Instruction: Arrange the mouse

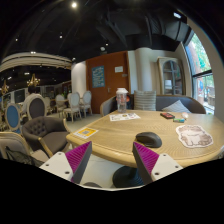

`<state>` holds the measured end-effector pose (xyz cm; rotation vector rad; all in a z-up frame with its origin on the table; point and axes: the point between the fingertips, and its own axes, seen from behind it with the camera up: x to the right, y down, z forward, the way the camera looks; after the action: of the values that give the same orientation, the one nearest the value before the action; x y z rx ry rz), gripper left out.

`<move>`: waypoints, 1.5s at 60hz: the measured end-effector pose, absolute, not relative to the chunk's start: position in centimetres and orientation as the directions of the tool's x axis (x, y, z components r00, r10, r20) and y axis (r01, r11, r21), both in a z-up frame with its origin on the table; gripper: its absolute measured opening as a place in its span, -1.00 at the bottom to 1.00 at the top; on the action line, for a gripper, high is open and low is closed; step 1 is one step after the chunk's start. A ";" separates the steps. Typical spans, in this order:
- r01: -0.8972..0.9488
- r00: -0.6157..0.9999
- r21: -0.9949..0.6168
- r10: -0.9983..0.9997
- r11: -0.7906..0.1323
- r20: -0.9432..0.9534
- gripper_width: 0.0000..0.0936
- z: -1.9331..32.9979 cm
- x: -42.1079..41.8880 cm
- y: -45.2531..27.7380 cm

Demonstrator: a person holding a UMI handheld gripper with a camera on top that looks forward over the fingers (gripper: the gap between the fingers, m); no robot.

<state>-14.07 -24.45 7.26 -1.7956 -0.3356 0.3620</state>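
Open fingers point(118, 158) short of mouse point(149, 139) on table point(120, 140).

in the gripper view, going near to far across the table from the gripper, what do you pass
open gripper with nothing between its pads → dark oval computer mouse on the round wooden table → white papers → clear plastic cup
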 end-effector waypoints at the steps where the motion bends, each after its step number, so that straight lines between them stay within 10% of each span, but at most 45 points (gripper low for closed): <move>1: 0.046 0.916 -0.968 0.397 -0.248 -0.059 0.80 7.1 -13.5 -24.3; 40: 0.146 0.975 -0.825 0.222 -0.546 0.025 0.81 -1.7 -2.1 -9.4; 58: 0.114 0.985 -0.759 0.173 -0.642 0.002 0.28 -2.2 -2.1 -1.8; 90: 0.159 0.980 -0.832 0.189 -0.532 0.067 -0.07 0.5 -1.3 -0.7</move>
<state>-1.27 -0.73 0.51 -2.1410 -0.2432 0.0378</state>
